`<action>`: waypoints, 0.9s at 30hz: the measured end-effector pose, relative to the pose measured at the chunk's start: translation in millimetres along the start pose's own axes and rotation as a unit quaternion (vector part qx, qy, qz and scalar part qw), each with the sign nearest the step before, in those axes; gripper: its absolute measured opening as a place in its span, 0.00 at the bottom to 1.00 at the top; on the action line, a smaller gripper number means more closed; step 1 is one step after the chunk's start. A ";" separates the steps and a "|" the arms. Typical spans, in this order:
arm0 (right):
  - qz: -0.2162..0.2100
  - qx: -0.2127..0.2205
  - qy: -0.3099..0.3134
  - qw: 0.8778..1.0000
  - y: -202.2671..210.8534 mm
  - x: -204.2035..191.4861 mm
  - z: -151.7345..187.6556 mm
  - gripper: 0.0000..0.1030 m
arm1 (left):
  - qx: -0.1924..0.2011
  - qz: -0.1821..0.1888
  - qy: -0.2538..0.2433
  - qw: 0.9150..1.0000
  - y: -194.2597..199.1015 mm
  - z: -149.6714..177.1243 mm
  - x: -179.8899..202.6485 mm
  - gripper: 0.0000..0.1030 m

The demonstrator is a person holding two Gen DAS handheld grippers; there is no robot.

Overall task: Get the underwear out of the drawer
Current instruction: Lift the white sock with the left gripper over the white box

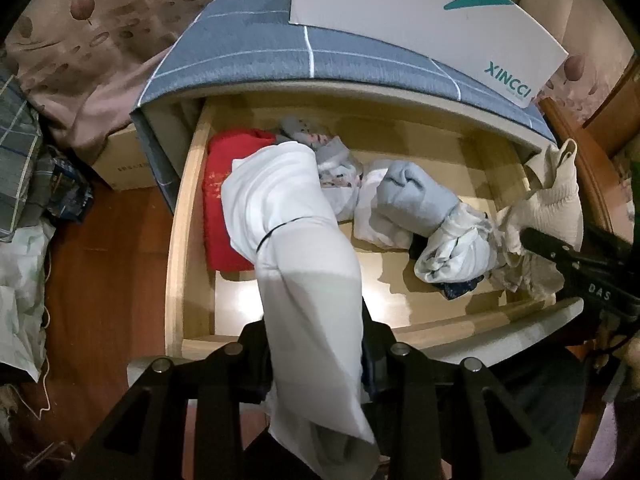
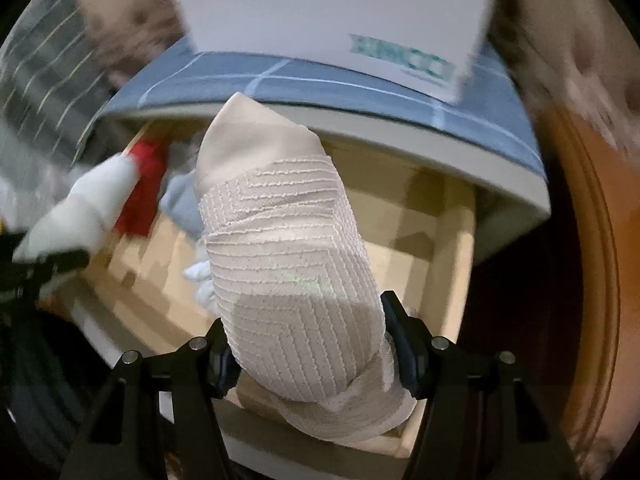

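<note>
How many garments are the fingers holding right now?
2. The smooth white cloth garment is clamped in the left gripper above the drawer; the cream ribbed knit garment is in the right gripper.

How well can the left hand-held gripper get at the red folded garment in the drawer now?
Probably not yet. The left hand-held gripper is already shut on a white garment, which hangs over the red garment. Otherwise the open drawer leaves the red one uncovered from above.

A white garment [image 1: 304, 240] is held above the open wooden drawer [image 1: 188, 216], and a cream ribbed one [image 2: 292, 272] is lifted over its right end. Red [image 1: 224, 200], grey-blue [image 1: 416, 200] and patterned white [image 1: 456, 252] pieces are left lying inside.
</note>
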State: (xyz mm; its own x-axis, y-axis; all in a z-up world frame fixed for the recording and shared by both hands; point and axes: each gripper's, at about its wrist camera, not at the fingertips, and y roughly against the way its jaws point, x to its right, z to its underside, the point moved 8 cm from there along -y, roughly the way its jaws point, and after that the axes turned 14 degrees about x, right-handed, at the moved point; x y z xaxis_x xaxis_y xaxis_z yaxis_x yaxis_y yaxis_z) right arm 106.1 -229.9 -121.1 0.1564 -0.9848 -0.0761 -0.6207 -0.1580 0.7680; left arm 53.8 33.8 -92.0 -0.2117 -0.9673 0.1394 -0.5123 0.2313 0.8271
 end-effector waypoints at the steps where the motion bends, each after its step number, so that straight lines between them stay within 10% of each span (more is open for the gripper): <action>1: 0.009 0.001 -0.025 1.000 -0.7 4.3 2.8 0.56 | 0.004 0.000 -0.001 1.000 1.3 -1.6 0.3 0.32; 27: 0.058 0.019 -0.065 0.996 -6.8 4.3 27.2 0.56 | 0.160 -0.007 -0.053 0.986 80.2 -137.7 13.8 0.32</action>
State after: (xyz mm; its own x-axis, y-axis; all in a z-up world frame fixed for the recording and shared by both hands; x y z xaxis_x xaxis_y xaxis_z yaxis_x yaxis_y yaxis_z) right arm 90.1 -235.0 -144.0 -0.0168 -0.9973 -0.0711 -0.6580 -0.0425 0.7518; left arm 124.4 24.8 51.2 -0.2809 -0.9580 0.0577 -0.7481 0.2562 0.6121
